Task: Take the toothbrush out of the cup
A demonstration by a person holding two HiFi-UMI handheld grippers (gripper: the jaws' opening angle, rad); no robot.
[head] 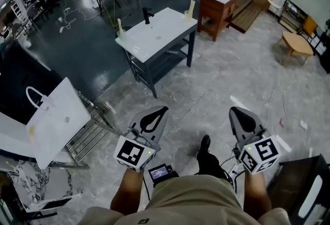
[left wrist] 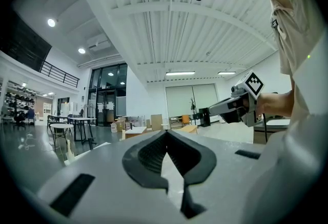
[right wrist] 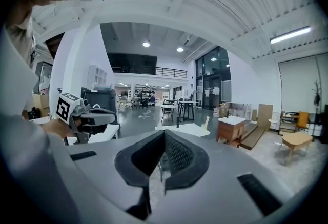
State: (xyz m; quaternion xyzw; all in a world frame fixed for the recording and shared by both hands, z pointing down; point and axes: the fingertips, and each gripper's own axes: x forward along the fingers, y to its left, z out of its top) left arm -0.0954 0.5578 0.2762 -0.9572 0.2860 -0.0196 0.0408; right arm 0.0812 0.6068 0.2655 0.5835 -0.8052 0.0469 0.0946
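Note:
A white washbasin table [head: 164,27] stands well ahead of me on the floor. A cup with a pale stick-like thing in it sits at its left corner [head: 120,31], and another cup [head: 188,12] at its right corner; I cannot tell which holds the toothbrush. My left gripper [head: 163,109] and right gripper [head: 233,110] are held level in front of the person's waist, far from the table. Both are shut with nothing in them. In the right gripper view the basin table [right wrist: 190,129] and a cup [right wrist: 206,124] show beyond the shut right gripper [right wrist: 164,134].
A black faucet [head: 148,14] stands on the basin. A wooden cabinet with a white top [head: 218,4] is to the basin's right, and a low wooden table [head: 297,44] at far right. A white bag [head: 55,121] and a metal rack [head: 93,134] are at my left.

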